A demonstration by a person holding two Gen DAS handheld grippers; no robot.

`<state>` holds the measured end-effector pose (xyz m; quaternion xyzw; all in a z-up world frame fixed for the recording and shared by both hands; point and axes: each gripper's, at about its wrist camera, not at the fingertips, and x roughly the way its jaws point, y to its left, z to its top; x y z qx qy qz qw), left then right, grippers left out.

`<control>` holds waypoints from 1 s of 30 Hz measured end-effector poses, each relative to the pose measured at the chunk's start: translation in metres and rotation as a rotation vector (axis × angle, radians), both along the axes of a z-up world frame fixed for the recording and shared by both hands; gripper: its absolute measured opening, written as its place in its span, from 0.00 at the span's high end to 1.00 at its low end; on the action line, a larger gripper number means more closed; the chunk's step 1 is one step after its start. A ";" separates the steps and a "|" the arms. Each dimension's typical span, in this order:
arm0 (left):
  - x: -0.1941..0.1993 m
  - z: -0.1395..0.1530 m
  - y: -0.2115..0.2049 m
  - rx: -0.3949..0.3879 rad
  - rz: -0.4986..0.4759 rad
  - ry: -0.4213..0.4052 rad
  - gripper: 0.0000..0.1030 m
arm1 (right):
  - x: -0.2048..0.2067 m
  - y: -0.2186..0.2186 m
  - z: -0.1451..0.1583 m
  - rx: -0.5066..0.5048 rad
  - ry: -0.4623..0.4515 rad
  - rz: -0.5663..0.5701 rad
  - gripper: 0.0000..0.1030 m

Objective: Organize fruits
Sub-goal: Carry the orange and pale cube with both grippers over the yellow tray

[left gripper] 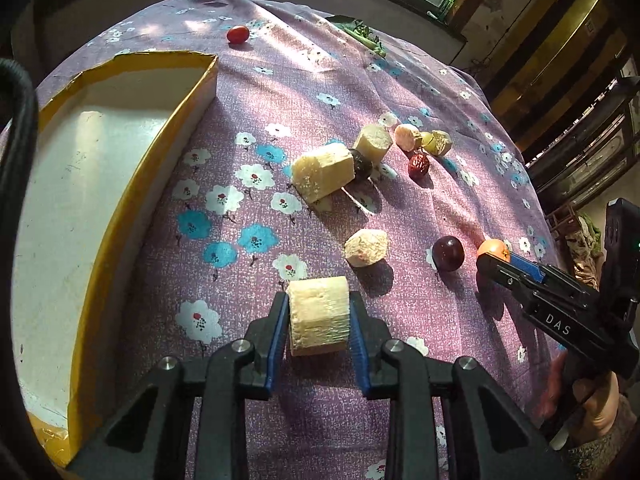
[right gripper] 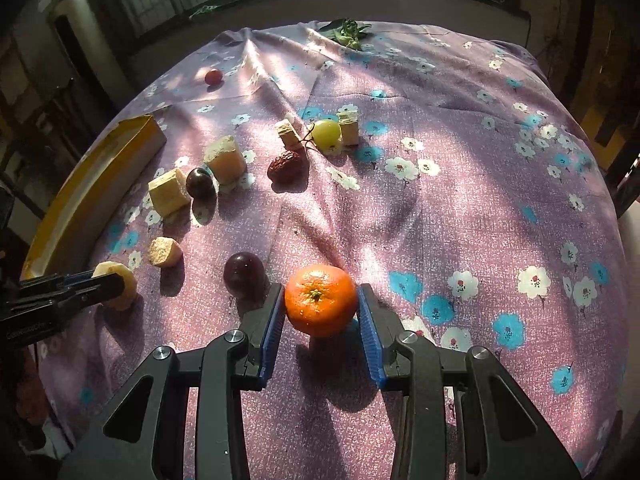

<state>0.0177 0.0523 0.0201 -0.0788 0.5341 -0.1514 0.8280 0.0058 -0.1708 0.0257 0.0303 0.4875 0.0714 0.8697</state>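
My left gripper (left gripper: 319, 312) is shut on a pale sugarcane chunk (left gripper: 318, 316), its blue pads pressing both sides just above the purple floral cloth. In the right wrist view this left gripper (right gripper: 114, 284) shows at the left edge with the sugarcane chunk (right gripper: 120, 286). My right gripper (right gripper: 321, 304) is shut on a small orange tangerine (right gripper: 321, 300); the left wrist view shows the right gripper (left gripper: 494, 258) holding that tangerine (left gripper: 494, 249). A dark plum (right gripper: 245, 276) lies just left of the tangerine. Several more cane pieces (left gripper: 323, 170), a red date (right gripper: 287, 165) and a green grape (right gripper: 326, 133) lie farther back.
A yellow-rimmed cardboard box (left gripper: 132, 184) with a white inside stands at the left. A red cherry tomato (left gripper: 237, 34) lies far back on the cloth. Green leaves (right gripper: 346, 32) sit at the table's far edge. A person's hand (left gripper: 596, 404) holds the right gripper's handle.
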 end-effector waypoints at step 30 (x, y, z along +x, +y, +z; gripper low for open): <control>-0.040 0.051 0.084 0.020 0.106 -0.119 0.70 | -0.007 0.140 0.039 -0.020 -0.052 0.263 0.66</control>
